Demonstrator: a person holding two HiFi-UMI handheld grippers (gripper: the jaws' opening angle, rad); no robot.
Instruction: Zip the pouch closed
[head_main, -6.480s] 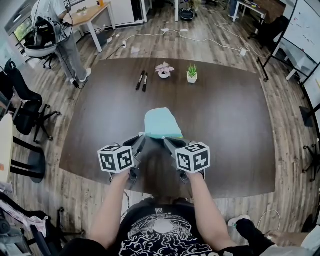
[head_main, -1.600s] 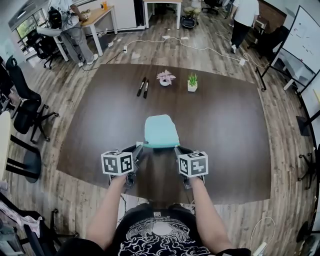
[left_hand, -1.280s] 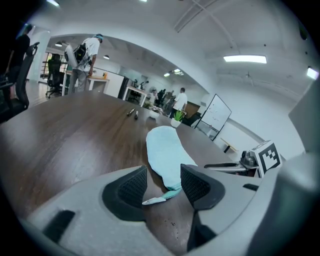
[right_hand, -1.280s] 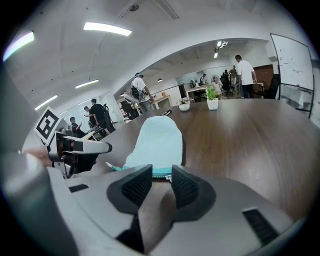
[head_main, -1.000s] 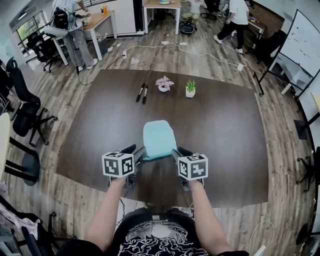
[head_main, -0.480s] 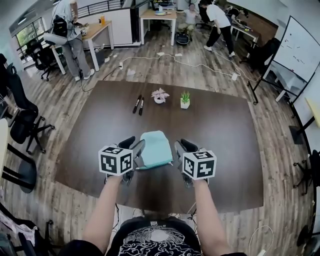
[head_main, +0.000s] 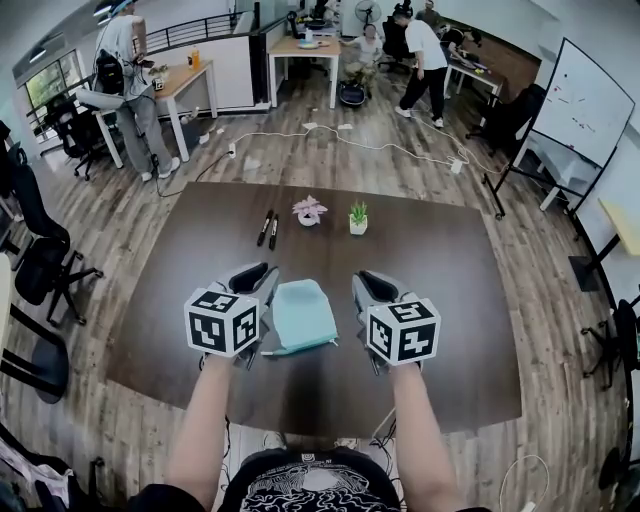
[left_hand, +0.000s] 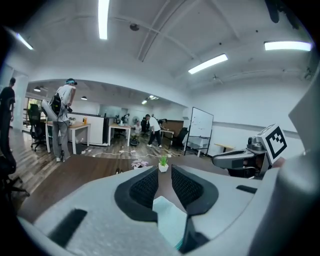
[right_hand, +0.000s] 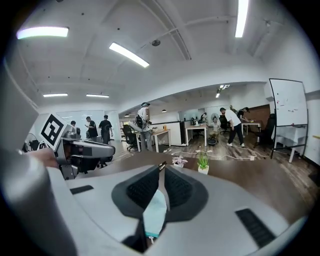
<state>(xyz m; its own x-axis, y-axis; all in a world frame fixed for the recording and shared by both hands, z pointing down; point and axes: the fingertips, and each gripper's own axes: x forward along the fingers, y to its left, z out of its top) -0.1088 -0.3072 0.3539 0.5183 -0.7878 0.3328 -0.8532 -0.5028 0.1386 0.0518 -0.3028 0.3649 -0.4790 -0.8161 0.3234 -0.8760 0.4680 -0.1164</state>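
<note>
Head view: your pouch (head_main: 303, 318) spans between left gripper (head_main: 250, 277) and right gripper (head_main: 371, 287); both pairs of fingers (right_hand: 178, 188), having just closed further, pinch its 2 side edges.

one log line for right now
pouch: held above table between both tongs | left tongs: jaws just closed further, on pouch | right tongs: jaws just closed further, on pouch edge

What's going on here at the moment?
A person holds a claw in each hand, with the teal pouch held between them above the table. Both claws have just been closing: the right claw pinches one edge, and the left claw has the other edge between its jaws. Whether the pouch is zipped yet, I cannot tell.
</note>
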